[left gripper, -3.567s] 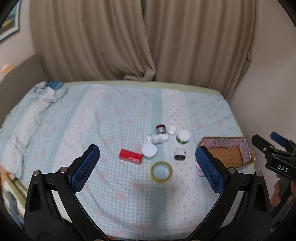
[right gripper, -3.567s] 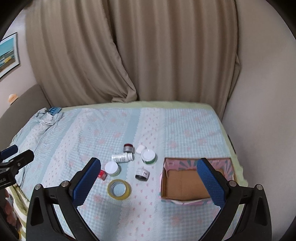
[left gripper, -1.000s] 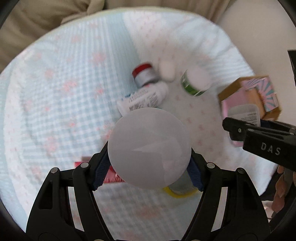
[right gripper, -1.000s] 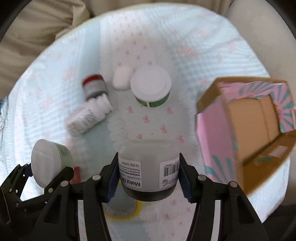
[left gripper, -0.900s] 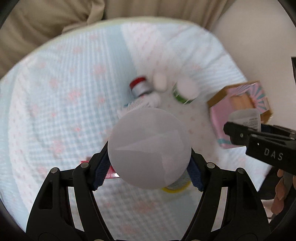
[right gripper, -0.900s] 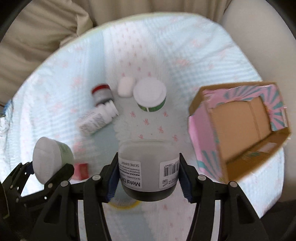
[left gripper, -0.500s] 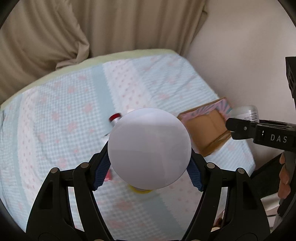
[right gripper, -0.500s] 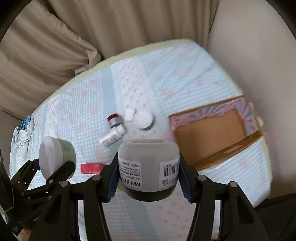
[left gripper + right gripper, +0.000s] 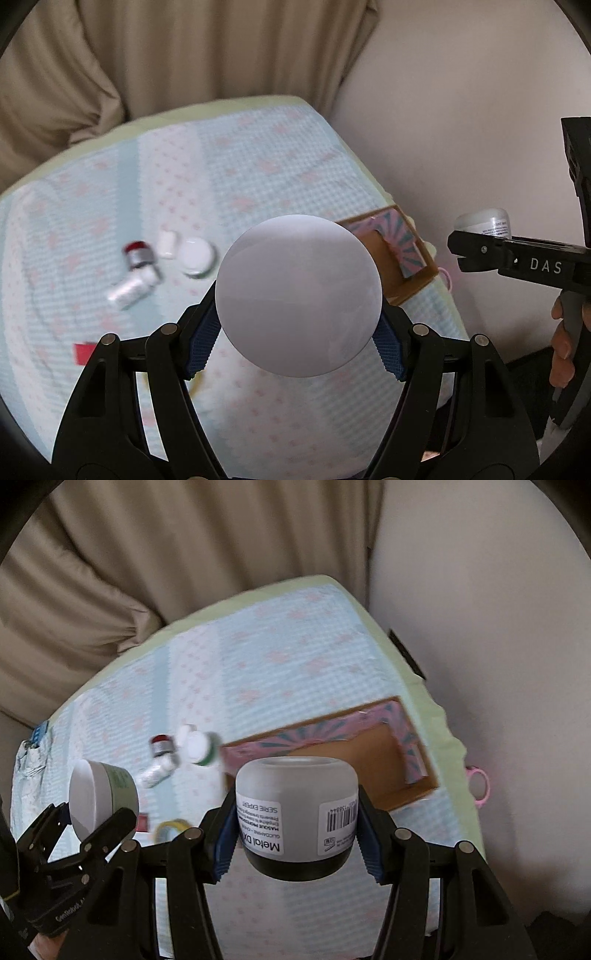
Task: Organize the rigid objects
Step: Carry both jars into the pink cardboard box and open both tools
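Note:
My left gripper [image 9: 297,341] is shut on a green jar with a white lid [image 9: 298,295], held high above the bed; the jar also shows in the right wrist view [image 9: 101,794]. My right gripper [image 9: 295,842] is shut on a frosted grey jar with a black base [image 9: 297,812], held upside down in the air; it also shows at the right of the left wrist view [image 9: 482,222]. The open pink cardboard box [image 9: 373,760] lies on the bed's right side, below and beyond the grey jar. Its corner also shows in the left wrist view [image 9: 410,254].
On the checked bedsheet [image 9: 240,177] lie a red-capped vial [image 9: 138,254], a white bottle on its side [image 9: 131,290], a small white case [image 9: 167,243], a white-lidded jar [image 9: 197,255], a red box [image 9: 84,352] and a yellow tape ring [image 9: 170,828]. Curtains [image 9: 184,554] and wall [image 9: 480,609] stand behind.
Both grippers have risen well above the bed with their jars and swung right toward the box. The items on the sheet now look smaller and farther away.

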